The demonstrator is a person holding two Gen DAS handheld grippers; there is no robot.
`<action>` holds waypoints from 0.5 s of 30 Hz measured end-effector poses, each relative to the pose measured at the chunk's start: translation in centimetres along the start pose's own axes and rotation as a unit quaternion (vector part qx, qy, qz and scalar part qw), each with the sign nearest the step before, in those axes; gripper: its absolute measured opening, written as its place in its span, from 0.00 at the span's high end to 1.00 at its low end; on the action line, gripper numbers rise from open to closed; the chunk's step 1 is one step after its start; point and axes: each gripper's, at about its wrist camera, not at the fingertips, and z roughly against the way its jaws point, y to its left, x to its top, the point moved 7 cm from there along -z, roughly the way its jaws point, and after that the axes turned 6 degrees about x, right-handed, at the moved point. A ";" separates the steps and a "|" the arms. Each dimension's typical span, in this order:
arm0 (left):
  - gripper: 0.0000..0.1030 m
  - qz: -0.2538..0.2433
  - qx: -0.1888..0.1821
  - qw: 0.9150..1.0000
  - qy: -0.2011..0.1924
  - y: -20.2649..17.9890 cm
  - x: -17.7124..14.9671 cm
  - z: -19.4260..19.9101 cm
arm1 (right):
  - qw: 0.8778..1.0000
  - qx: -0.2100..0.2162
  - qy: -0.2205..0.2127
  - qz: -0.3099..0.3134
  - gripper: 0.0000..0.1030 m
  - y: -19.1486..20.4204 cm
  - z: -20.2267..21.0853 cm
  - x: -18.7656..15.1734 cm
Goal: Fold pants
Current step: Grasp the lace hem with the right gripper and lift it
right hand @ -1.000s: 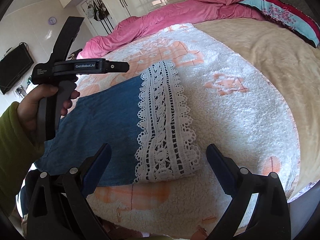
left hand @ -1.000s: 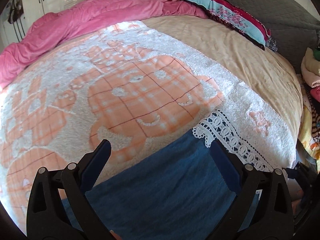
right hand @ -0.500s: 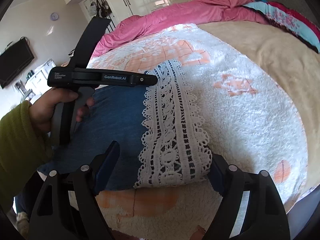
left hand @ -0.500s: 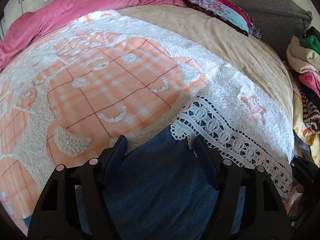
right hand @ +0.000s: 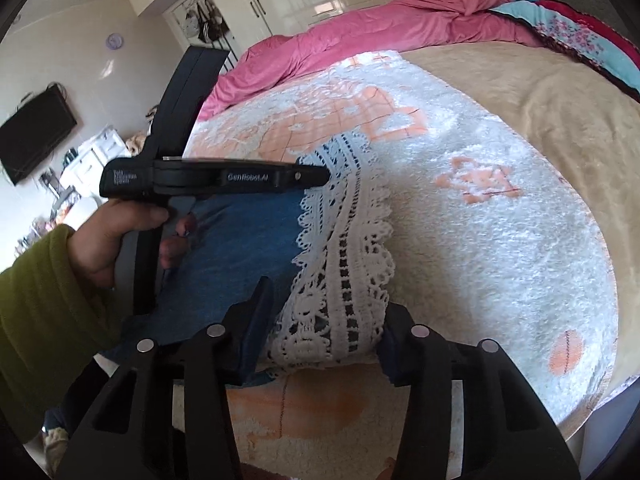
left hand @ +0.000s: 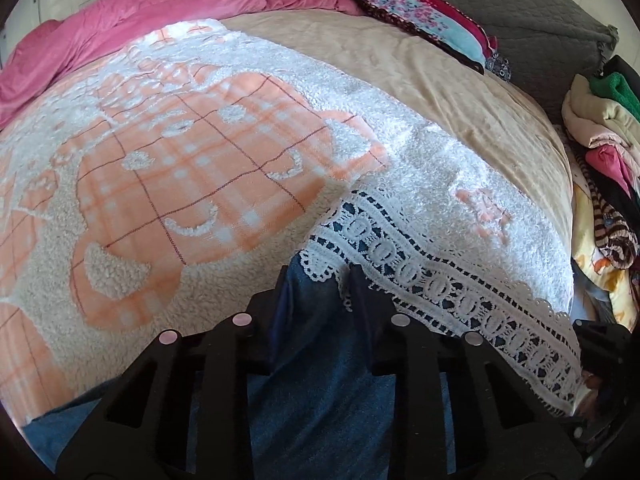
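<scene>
Blue denim pants (left hand: 320, 368) with a wide white lace hem (left hand: 440, 276) lie on a white-and-orange fleece blanket (left hand: 180, 184) on a bed. My left gripper (left hand: 320, 280) is closed on the far corner of the leg, where denim meets lace. In the right wrist view the pants (right hand: 240, 248) run left, with the lace hem (right hand: 344, 264) bunched. My right gripper (right hand: 324, 320) straddles the near end of the lace hem, its jaws narrowed around it. The left gripper's body (right hand: 216, 178) shows there, held by a hand in a green sleeve.
A pink duvet (left hand: 160, 8) is heaped at the bed's far side. A floral pillow (left hand: 420, 12) and grey headboard are at the back right. Stacked clothes (left hand: 600, 152) lie off the bed's right edge. A beige sheet (right hand: 540, 92) covers the rest.
Both grippers moved forward and down onto the pants hem and narrowed from wide open. The left closed on the far corner; the right closed in around the near lace end.
</scene>
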 end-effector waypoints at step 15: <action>0.93 0.108 -0.079 0.987 -0.088 3.5 0.0 6.1 | 0.996 0.050 -0.026 0.071 0.75 5.4 1.4 2.3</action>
